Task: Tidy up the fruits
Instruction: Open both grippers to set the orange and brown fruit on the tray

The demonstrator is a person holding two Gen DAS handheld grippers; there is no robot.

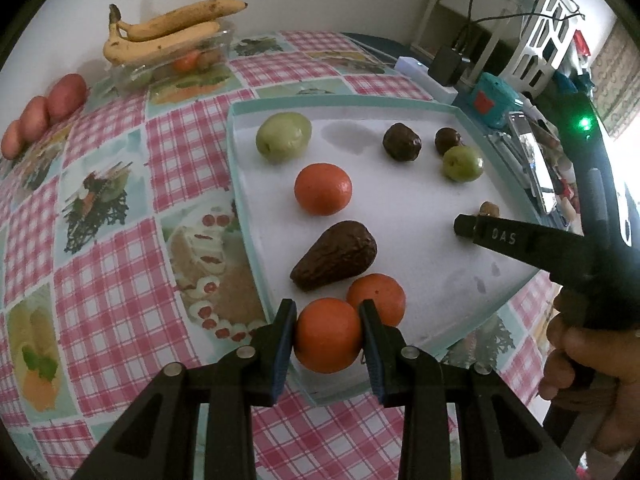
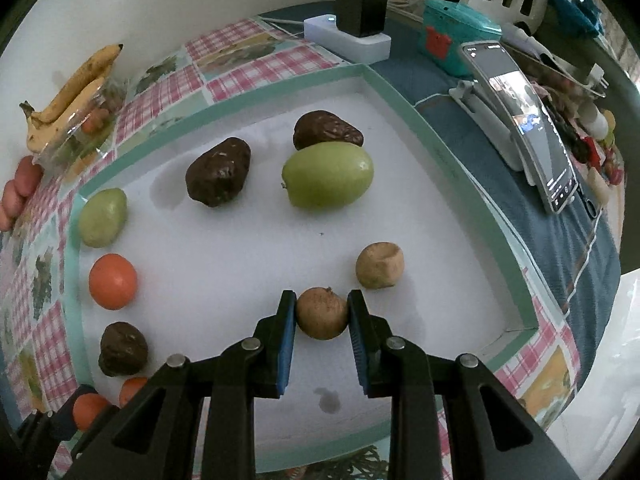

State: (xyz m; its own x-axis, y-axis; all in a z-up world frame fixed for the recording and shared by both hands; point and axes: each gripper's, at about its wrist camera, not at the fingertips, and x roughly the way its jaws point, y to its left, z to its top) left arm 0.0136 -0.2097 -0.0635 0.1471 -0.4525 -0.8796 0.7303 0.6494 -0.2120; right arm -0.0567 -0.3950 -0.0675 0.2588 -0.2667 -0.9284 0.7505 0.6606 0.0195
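left wrist view: left gripper (image 1: 328, 334), jaws clenched on an orange (image 1: 327, 336) at the near edge of the white tray (image 1: 400, 104); second orange (image 1: 378, 298) touching it behind; dark avocado (image 1: 335, 255), third orange (image 1: 323, 189) farther in; bananas (image 1: 168, 36) far left on the desk (image 1: 112, 272).

right wrist view: right gripper (image 2: 322, 318), jaws clenched on a small brown fruit (image 2: 322, 313) near the tray's middle; tan fruit (image 2: 379, 265) just beside, right; green fruit (image 2: 328, 179) beyond.

Soft, even daylight on both views, the white tray (image 1: 400, 216) bright with only faint shadows under the fruit. Heavy fisheye bending curves the checked cloth (image 1: 100, 208) toward dark corners. A green lamp (image 1: 585, 123) flares, slightly blurred.
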